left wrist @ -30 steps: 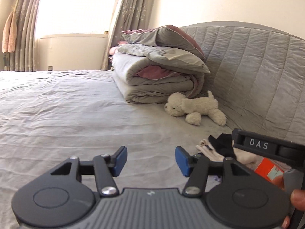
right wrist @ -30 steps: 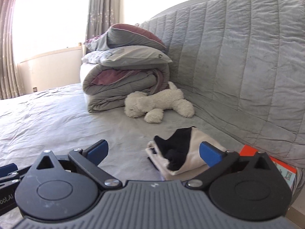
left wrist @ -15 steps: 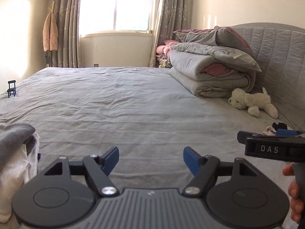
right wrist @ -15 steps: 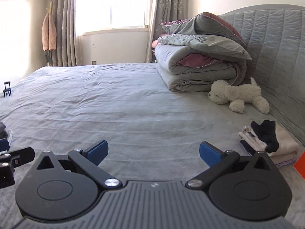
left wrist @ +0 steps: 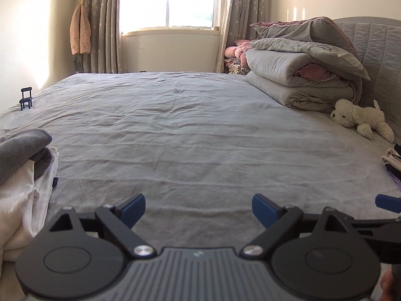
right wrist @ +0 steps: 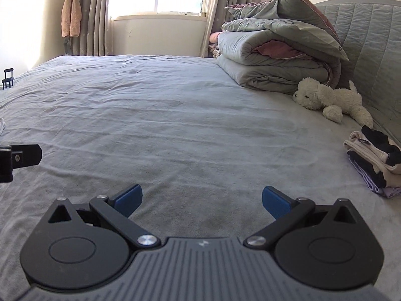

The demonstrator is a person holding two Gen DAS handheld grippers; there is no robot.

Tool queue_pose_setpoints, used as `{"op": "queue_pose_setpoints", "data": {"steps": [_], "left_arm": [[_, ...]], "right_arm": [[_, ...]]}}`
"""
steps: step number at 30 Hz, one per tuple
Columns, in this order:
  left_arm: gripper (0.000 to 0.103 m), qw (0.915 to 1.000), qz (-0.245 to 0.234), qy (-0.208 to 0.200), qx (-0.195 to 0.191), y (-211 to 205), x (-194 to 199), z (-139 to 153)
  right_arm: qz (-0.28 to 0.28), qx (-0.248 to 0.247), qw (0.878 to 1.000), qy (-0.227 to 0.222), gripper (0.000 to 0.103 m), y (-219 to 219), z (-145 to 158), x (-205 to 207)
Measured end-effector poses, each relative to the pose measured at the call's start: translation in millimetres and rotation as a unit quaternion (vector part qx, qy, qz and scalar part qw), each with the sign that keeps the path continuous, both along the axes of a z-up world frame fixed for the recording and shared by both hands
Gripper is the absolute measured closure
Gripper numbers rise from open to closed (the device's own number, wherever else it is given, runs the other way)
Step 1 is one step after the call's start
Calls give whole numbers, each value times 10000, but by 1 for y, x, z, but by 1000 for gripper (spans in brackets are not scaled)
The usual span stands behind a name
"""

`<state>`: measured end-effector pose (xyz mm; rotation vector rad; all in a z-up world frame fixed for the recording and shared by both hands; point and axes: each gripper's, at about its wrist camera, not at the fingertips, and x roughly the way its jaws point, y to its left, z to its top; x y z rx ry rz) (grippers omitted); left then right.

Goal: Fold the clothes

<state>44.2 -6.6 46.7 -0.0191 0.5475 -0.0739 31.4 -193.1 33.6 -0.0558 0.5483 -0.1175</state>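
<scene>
Lying left of left hand-held gripper (left wrist: 198,207): unfolded clothes (left wrist: 22,175)

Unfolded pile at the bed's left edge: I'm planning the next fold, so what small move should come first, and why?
Probably swing the left gripper, jaws opening with nothing between them, left to the unfolded pile. The folded stack sits far right, the right gripper is empty.

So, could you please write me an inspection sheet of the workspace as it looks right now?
Surface: grey bedsheet, wrinkled, bare in the middle.
Job's things: unfolded pile of grey and white clothes at left; folded stack at right by the headboard.
Clutter: plush dog, folded duvets, tiny toy chair.
Grippers: left tool opening, nothing between; right tool open, empty.
Cables: nothing seen.
Surroundings: window, curtains, garment hanging on the wall.
</scene>
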Motion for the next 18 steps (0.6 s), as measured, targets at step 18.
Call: {"op": "queue_pose_setpoints", "data": {"steps": [18], "left_arm": [[1, 9990, -78, 319, 289, -20, 10, -44]], "right_arm": [[-471, 4, 9986, 244, 0, -16, -21, 5]]}}
